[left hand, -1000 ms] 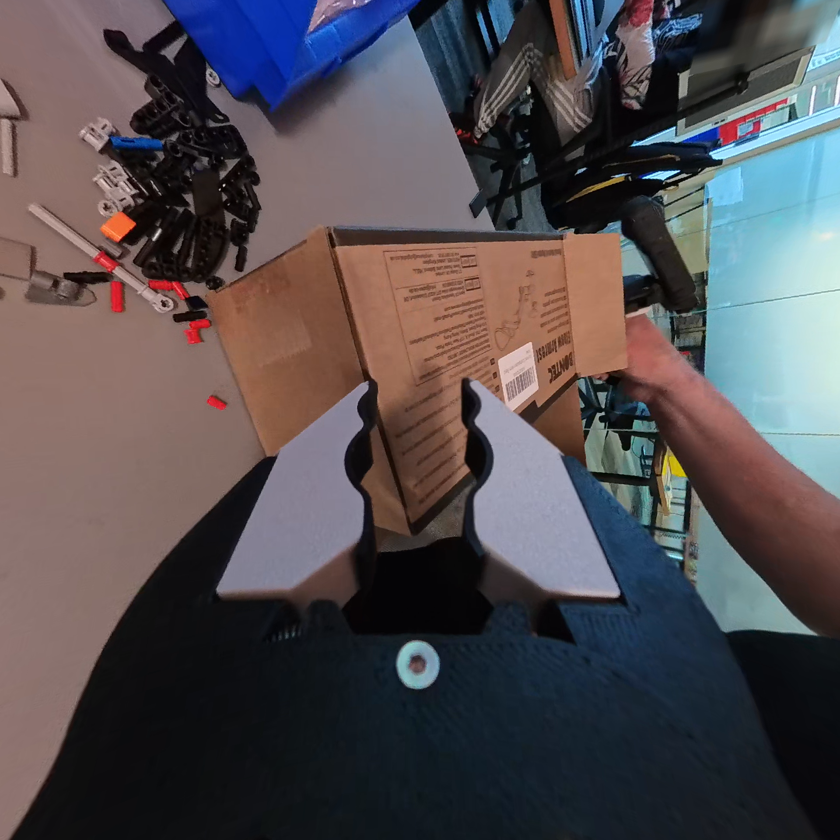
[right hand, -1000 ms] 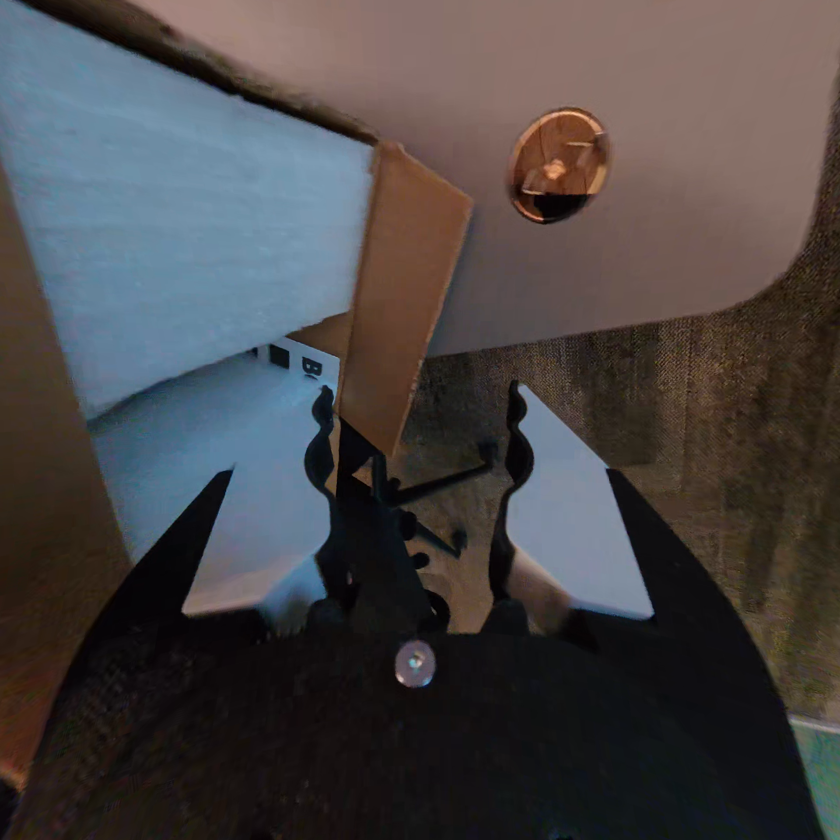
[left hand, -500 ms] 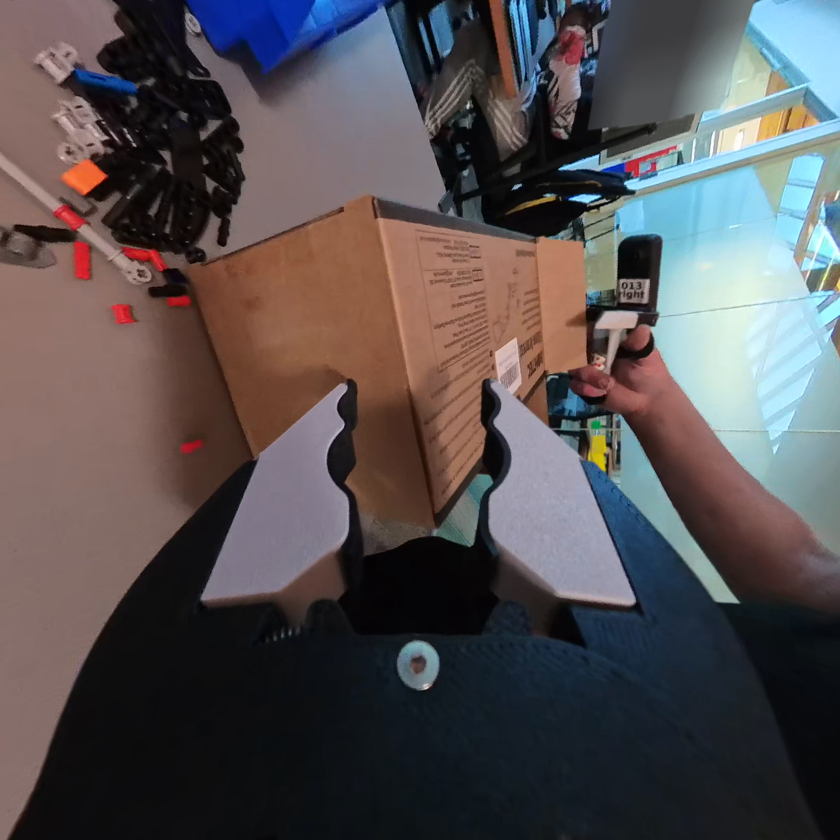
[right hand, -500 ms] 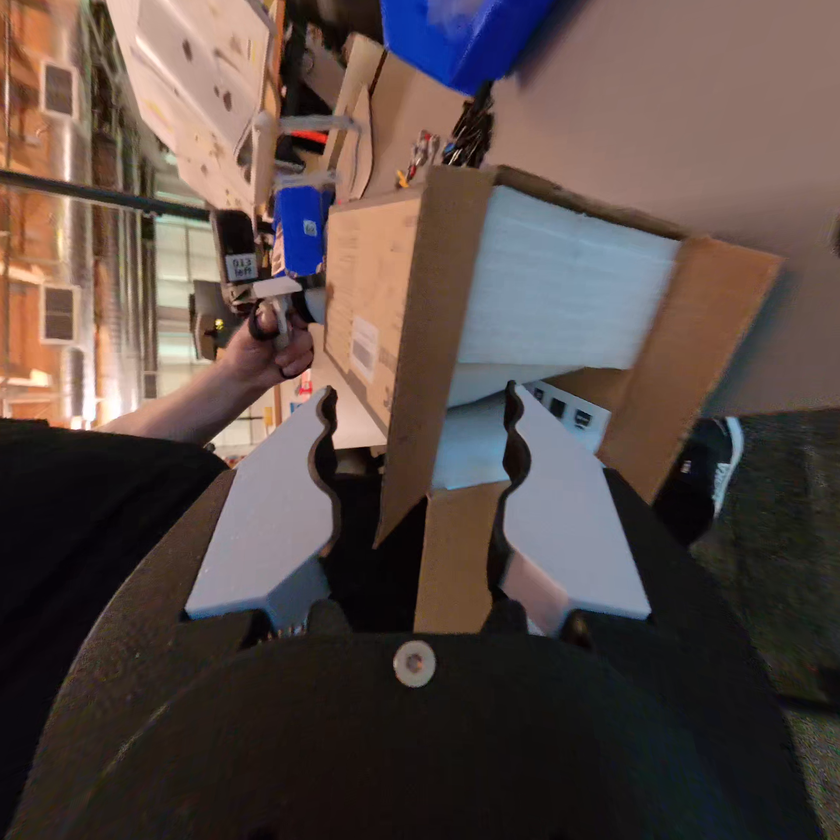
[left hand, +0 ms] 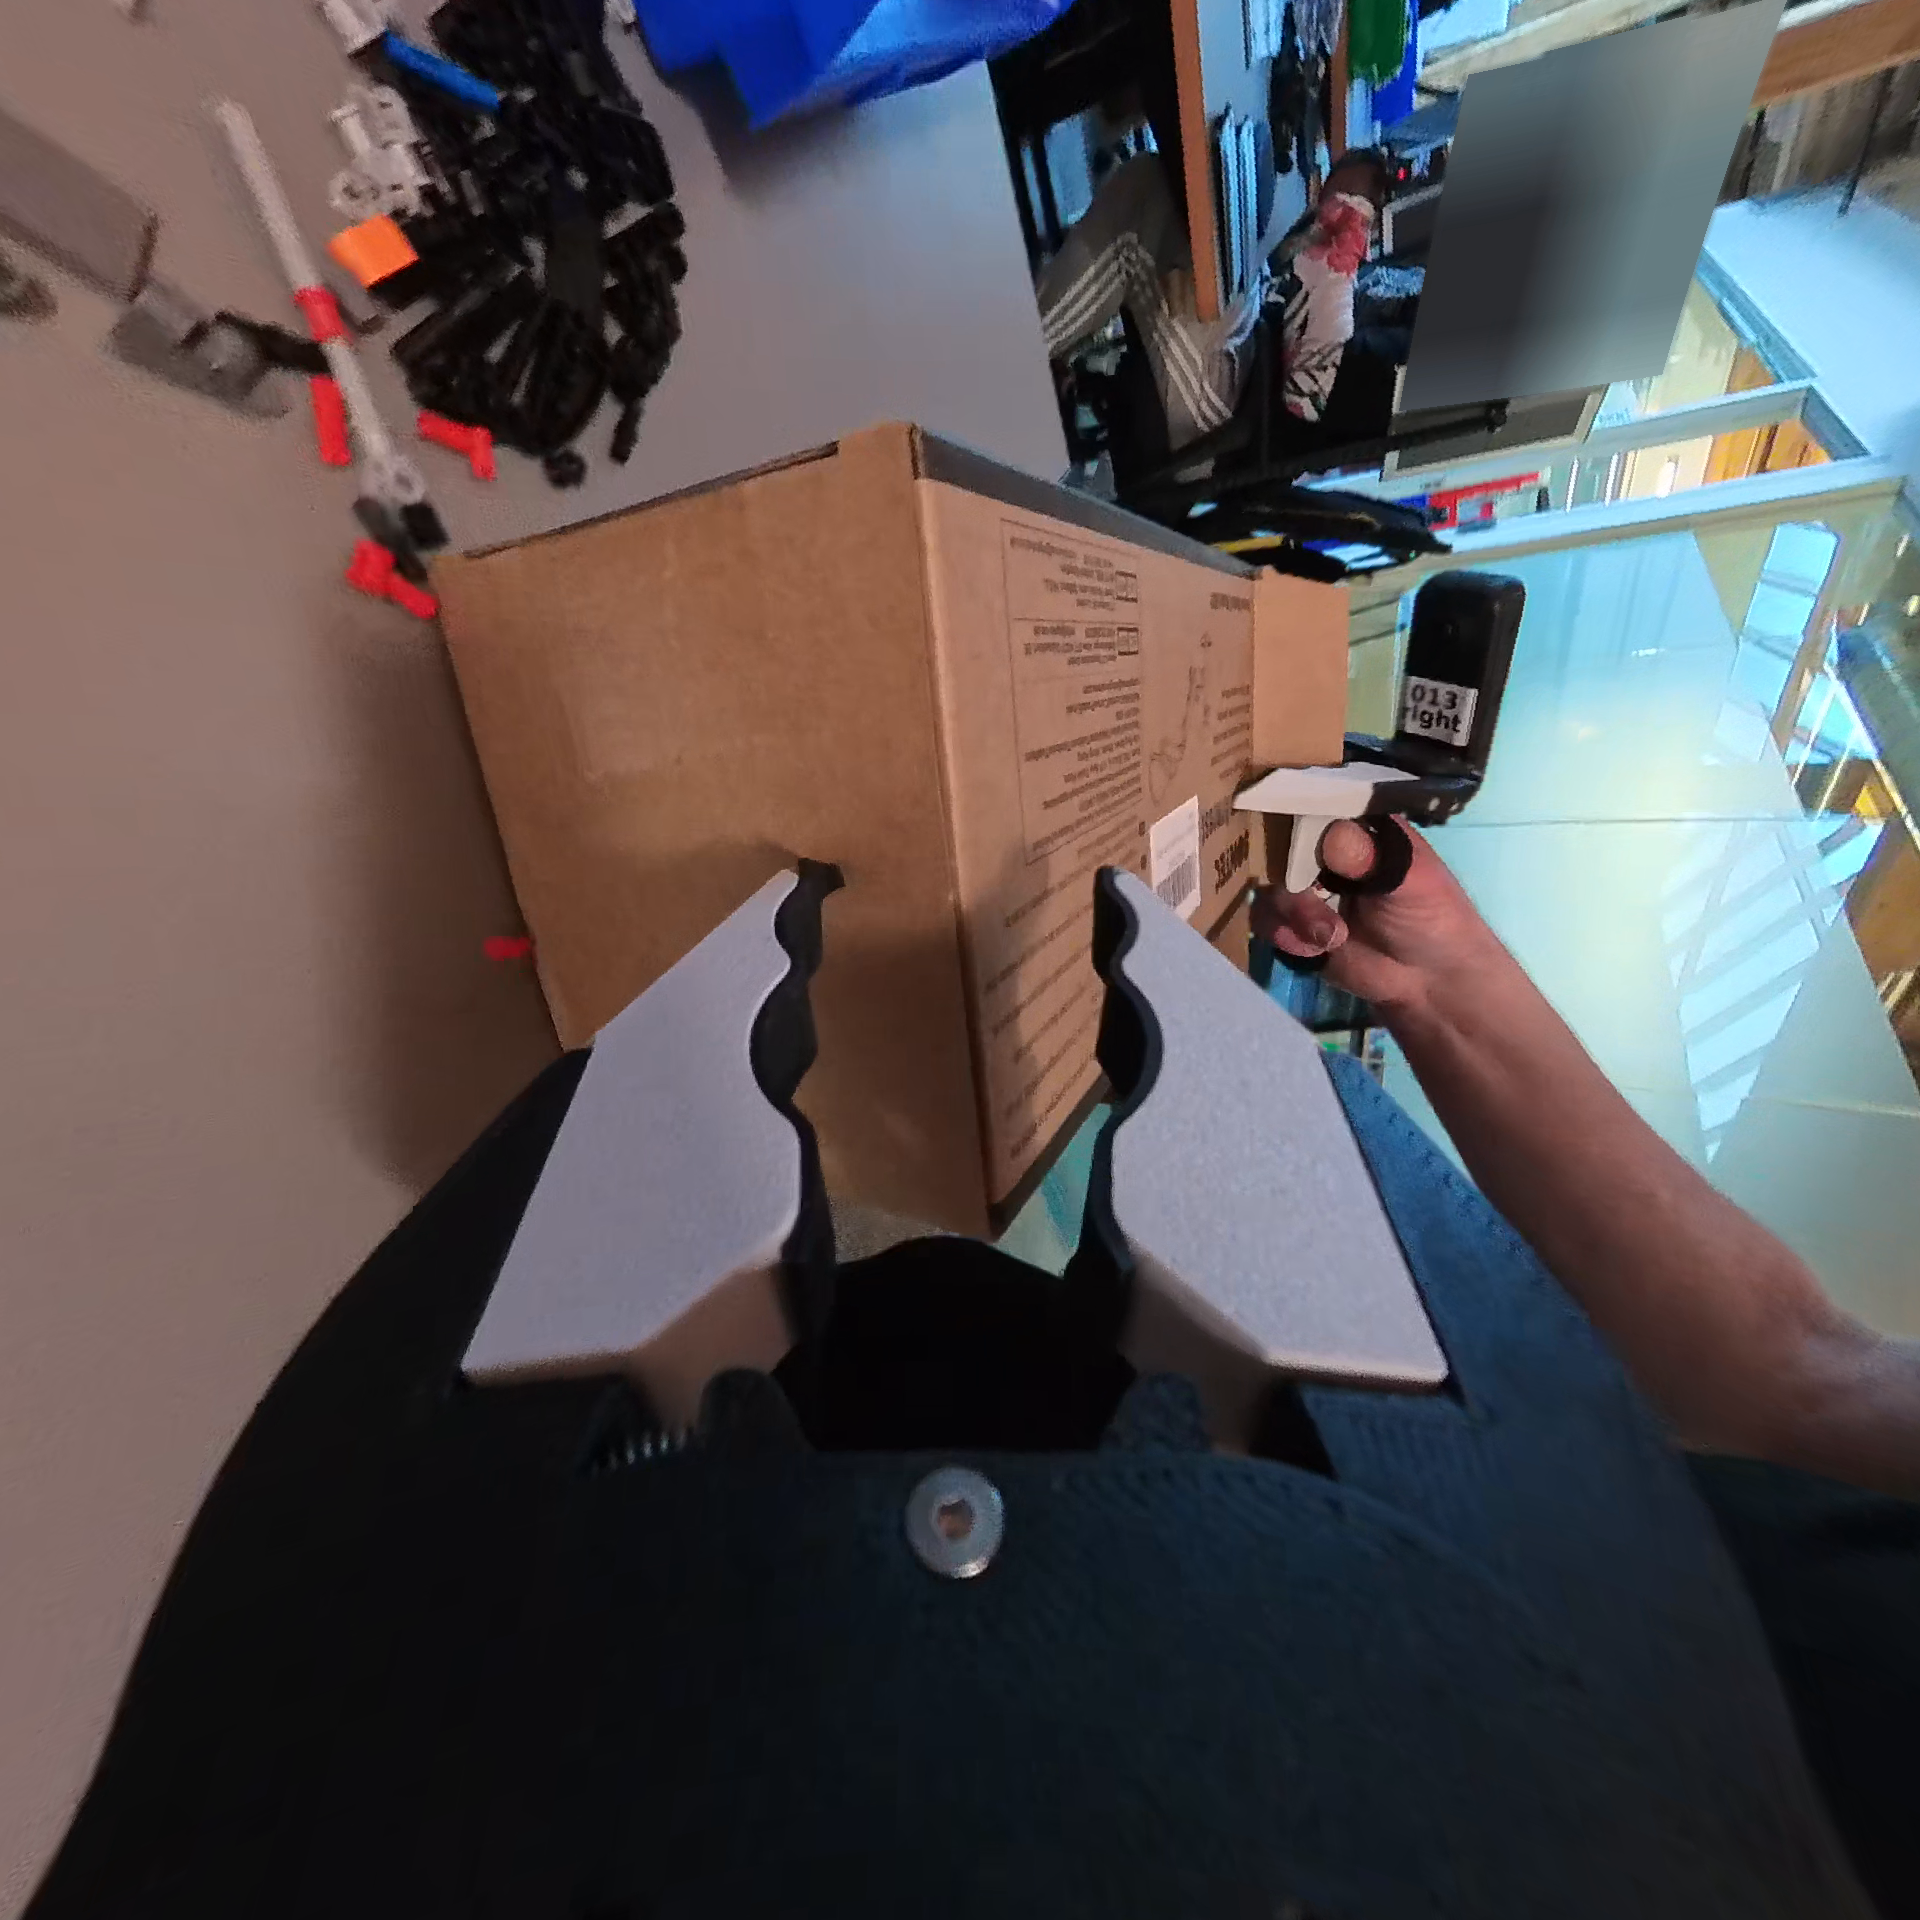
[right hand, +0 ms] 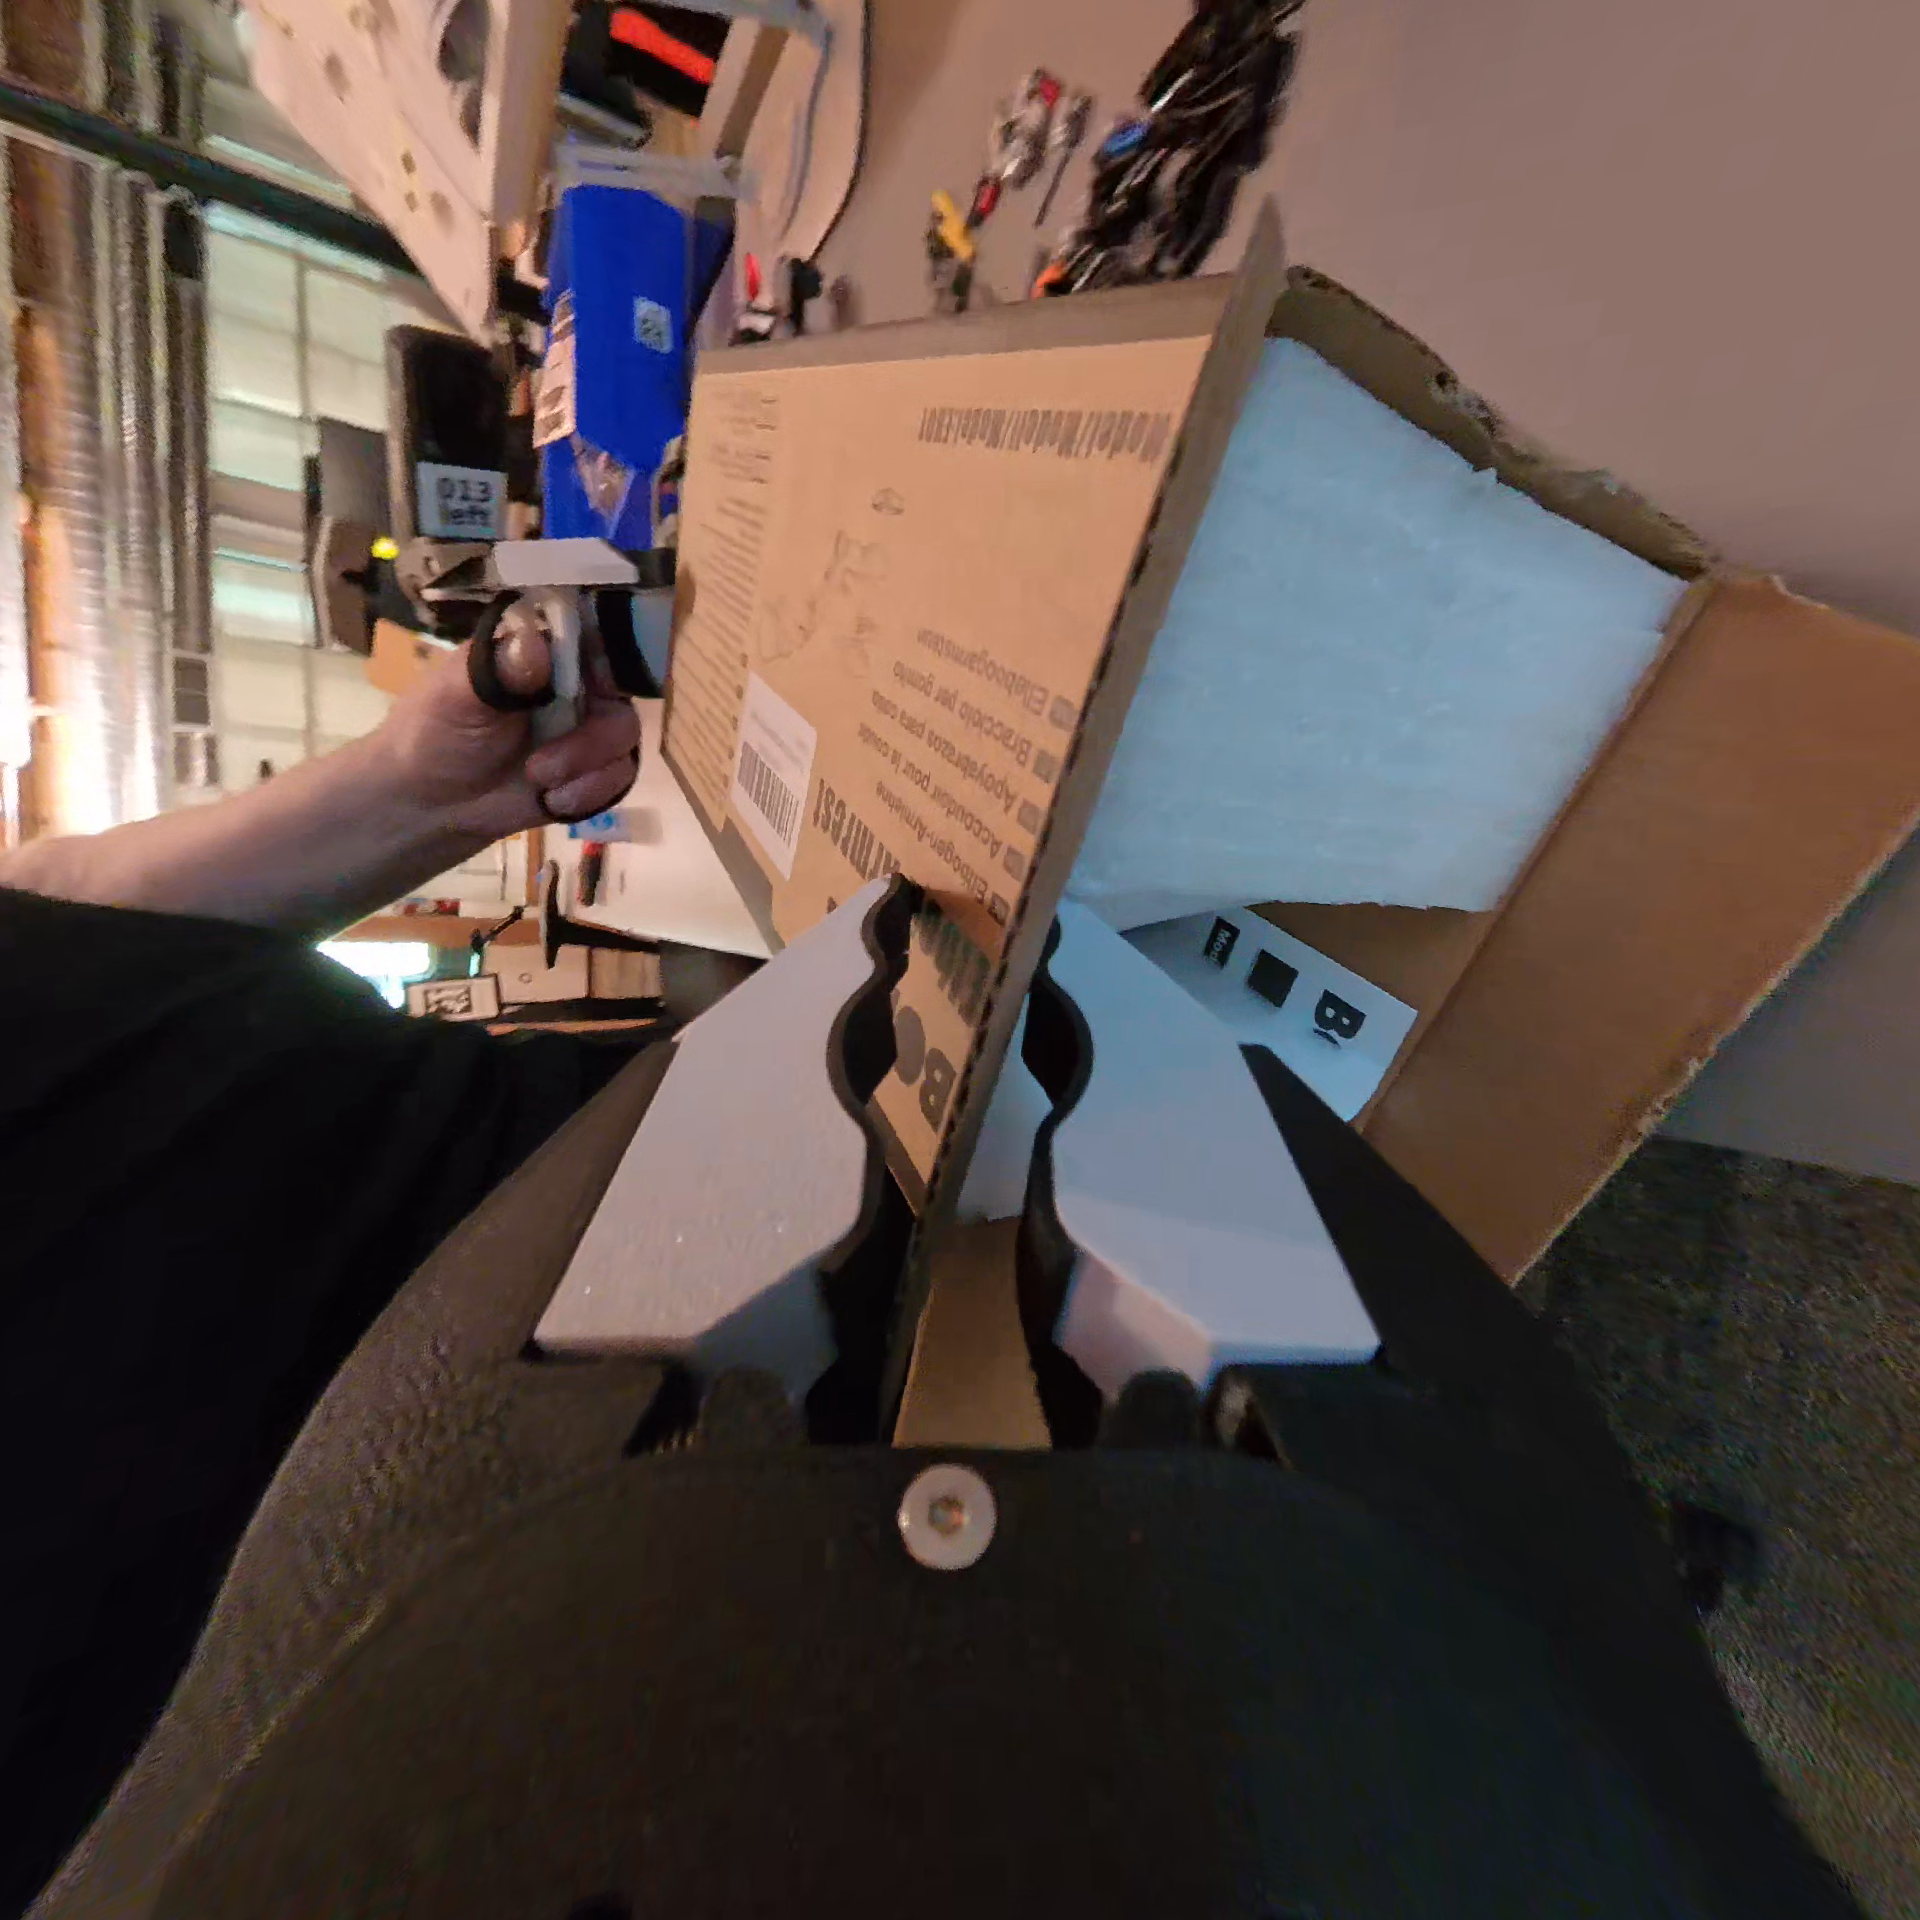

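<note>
Grey tabletop [left hand: 208, 831] fills the left wrist view, with glass walls and office clutter beyond its edge. One cardboard box [left hand: 727, 727] lies on it at the edge, and the left gripper [left hand: 956, 904] faces the box's near corner with its two fingers spread apart, holding nothing, one tip close against the plain brown face. Behind the box lie one heap of black plastic parts [left hand: 551, 249], several small red pieces (too blurred to count) and one blue bin [left hand: 810, 42]. At the far end one hand [left hand: 1361, 925] holds the right gripper. Seen from the right wrist view, the right gripper [right hand: 977, 914] straddles one opened flap [right hand: 1101, 727] of the same box, a finger on each side, though whether the pads actually pinch it cannot be told. One white foam block [right hand: 1351, 665] fills the box, with a white carton [right hand: 1288, 997] under it.
</note>
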Demonstrator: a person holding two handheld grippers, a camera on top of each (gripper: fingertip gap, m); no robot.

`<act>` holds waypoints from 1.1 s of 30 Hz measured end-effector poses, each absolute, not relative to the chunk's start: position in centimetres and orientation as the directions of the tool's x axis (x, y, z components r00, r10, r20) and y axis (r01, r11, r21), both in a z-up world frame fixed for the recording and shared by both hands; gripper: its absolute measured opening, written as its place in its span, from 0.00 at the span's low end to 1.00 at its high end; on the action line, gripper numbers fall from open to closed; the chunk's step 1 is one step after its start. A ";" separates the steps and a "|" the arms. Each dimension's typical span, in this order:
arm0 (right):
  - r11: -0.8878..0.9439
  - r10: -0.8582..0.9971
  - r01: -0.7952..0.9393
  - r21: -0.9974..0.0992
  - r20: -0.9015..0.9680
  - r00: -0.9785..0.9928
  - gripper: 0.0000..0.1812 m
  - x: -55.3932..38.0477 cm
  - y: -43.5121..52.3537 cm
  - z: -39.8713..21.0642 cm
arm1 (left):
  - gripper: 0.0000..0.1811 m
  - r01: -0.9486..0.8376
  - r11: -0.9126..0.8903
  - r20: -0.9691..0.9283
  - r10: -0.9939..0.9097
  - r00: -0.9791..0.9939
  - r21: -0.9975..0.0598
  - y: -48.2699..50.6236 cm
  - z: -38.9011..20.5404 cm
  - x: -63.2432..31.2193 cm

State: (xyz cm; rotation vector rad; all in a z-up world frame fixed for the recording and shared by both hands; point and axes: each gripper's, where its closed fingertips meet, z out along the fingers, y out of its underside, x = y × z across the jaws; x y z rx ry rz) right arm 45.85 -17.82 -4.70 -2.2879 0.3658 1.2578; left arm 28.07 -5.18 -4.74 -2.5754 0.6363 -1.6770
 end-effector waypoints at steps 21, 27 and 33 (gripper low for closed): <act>-0.939 0.202 -0.169 -0.299 -0.879 0.431 0.07 29.9 -13.5 -4.8 | 0.26 0.161 -0.987 0.970 0.010 0.243 -0.030 -4.0 -6.1 9.3; -0.940 0.235 -0.163 -0.301 -0.913 0.332 0.06 27.7 -12.8 -4.6 | 0.19 0.223 -0.970 0.961 -0.032 0.276 -0.096 -2.9 -3.7 6.9; -0.943 0.275 -0.108 -0.316 -0.918 0.286 0.05 25.0 -11.5 -4.5 | 0.01 -0.232 -0.929 0.919 -0.338 0.205 -0.290 -9.2 0.5 16.7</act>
